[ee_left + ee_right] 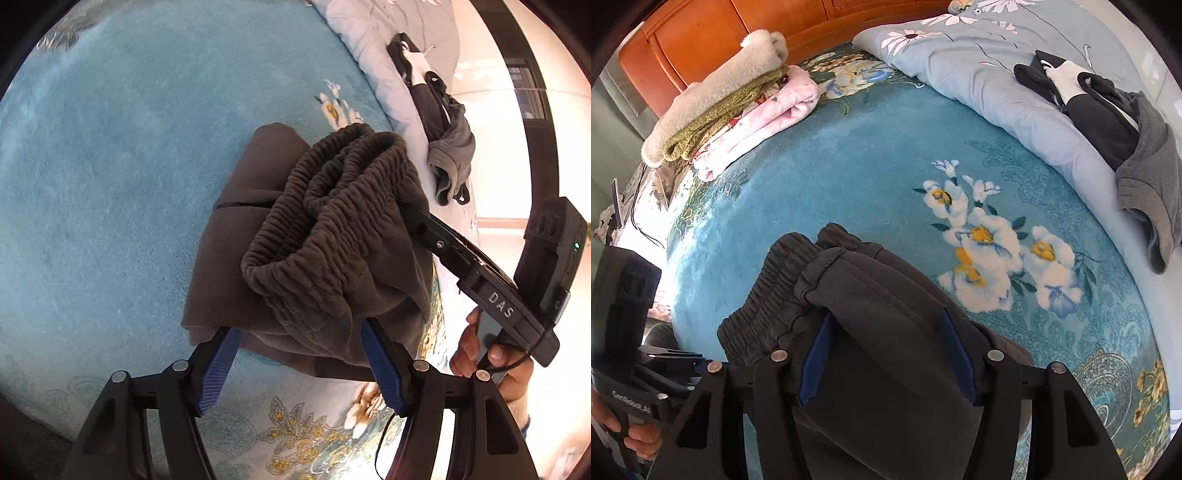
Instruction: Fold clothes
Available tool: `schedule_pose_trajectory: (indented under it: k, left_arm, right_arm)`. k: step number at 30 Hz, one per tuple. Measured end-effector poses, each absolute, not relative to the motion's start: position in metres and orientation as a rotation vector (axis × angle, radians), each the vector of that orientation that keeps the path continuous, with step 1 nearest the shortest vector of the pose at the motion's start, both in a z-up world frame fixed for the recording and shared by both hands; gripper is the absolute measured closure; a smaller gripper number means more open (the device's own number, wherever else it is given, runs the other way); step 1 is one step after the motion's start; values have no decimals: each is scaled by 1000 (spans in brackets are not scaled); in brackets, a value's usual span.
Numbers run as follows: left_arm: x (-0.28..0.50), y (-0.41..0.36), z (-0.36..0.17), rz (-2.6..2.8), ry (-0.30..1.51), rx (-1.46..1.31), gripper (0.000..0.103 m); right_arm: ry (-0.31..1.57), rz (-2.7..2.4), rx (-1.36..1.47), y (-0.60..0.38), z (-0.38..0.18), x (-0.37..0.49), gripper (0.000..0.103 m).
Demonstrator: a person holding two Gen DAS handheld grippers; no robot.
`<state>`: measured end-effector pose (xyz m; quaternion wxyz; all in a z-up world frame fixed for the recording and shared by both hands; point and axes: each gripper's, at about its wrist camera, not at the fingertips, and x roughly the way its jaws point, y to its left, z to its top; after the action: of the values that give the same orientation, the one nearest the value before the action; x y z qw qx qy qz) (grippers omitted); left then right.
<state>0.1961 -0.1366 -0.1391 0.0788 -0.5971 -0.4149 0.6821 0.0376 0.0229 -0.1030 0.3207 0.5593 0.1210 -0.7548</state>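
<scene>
Brown sweatpants half-folded on the blue floral bedspread, a gripper at each side.

From the left wrist, the left gripper (299,354) stands wide open at the near edge of the sweatpants (317,236), whose gathered waistband is heaped on top; the right gripper (417,218) pushes into the cloth from the right, its fingertips hidden. From the right wrist, that gripper's fingers (955,354) spread wide around a thick fold of the sweatpants, which lie on the bedspread (849,166).
</scene>
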Motion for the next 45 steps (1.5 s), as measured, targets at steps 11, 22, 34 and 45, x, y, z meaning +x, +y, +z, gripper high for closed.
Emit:
schedule_pose_trajectory:
  k: [11, 22, 34, 45]
  left_arm:
    - [174, -138, -125, 2239, -1105, -1747, 32]
    - [165, -127, -130, 2277, -1139, -1672, 50]
    - [206, -136, -69, 2443, -1020, -1542, 83]
    - [203, -153, -89, 2364, -1100, -1599, 74]
  right_arm:
    - [242, -2019, 1496, 47, -101, 42, 43]
    - [146, -2083, 1533, 66, -104, 48, 43]
    - [-8, -2116, 1428, 55, -81, 71, 45]
    - [14, -2059, 1492, 20, -117, 72, 45]
